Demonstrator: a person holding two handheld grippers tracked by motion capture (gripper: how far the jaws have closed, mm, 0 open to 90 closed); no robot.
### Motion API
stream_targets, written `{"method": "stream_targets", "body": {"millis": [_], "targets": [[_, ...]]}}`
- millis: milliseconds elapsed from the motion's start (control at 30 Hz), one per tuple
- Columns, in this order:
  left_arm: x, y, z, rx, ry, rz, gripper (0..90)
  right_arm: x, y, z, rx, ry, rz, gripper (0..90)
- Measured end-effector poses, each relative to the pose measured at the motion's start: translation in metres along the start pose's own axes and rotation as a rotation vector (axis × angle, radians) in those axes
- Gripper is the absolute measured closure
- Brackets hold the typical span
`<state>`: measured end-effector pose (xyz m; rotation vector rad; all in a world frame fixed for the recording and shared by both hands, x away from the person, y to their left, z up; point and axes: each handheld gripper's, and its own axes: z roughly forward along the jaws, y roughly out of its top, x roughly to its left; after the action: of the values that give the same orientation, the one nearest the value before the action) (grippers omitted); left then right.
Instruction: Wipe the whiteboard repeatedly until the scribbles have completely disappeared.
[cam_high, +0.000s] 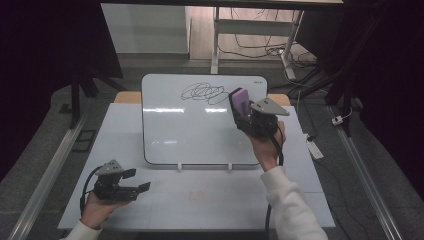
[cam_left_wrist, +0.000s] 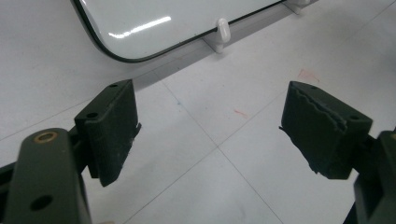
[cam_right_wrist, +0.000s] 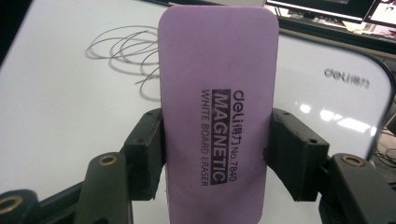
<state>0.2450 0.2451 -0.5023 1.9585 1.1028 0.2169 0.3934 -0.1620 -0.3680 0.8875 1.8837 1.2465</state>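
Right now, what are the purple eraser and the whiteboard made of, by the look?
Purple eraser: matte body, probably plastic or dense foam; flat colour, no glare, black printing reading "magnetic white board eraser". Whiteboard: glossy white coated surface, likely painted steel or melamine; it mirrors the lights in bright streaks, dark thin edge trim, black scribble on it.

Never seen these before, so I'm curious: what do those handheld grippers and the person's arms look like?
Each hand carries a black gripper, left and right, topped by a grey three-cornered plate, with two blocky black jaws, brass-coloured rivets, and a trailing black cable. The person wears white sleeves.

High view looks down from the near side, both gripper views sit close, all sharing the glossy white rounded whiteboard (cam_high: 200, 125) (cam_left_wrist: 154, 23) (cam_right_wrist: 70, 107)
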Motion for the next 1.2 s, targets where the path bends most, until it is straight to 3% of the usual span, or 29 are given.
{"method": "stream_targets", "body": {"millis": [267, 567, 733, 900, 967, 1100, 1200], "targets": [[-0.001, 0.001, 0.000, -0.002, -0.006, 0.003, 19.5, 0.002, 0.022, 0.026, 0.003, -0.068, -0.045, 40.0], [0.002, 0.001, -0.004, -0.017, -0.011, -0.021, 19.5, 0.002, 0.027, 0.045, 0.024, -0.102, -0.031, 40.1], [0.003, 0.000, -0.005, -0.016, -0.007, -0.025, 19.5, 0.015, 0.031, 0.059, 0.039, -0.079, -0.060, 40.2], [0.000, 0.001, -0.003, -0.013, -0.012, -0.013, 19.5, 0.040, 0.031, 0.072, 0.037, -0.020, -0.076, 40.2], [-0.002, 0.002, -0.002, -0.011, -0.014, -0.001, 19.5, 0.051, 0.031, 0.074, 0.045, -0.012, -0.129, 40.2], [-0.001, 0.002, -0.001, -0.008, -0.015, -0.002, 19.4, 0.043, 0.032, 0.071, 0.043, -0.028, -0.105, 40.2], [0.000, 0.000, -0.003, -0.014, -0.010, -0.010, 19.5, 0.024, 0.036, 0.066, 0.032, -0.077, -0.076, 40.2]]}}
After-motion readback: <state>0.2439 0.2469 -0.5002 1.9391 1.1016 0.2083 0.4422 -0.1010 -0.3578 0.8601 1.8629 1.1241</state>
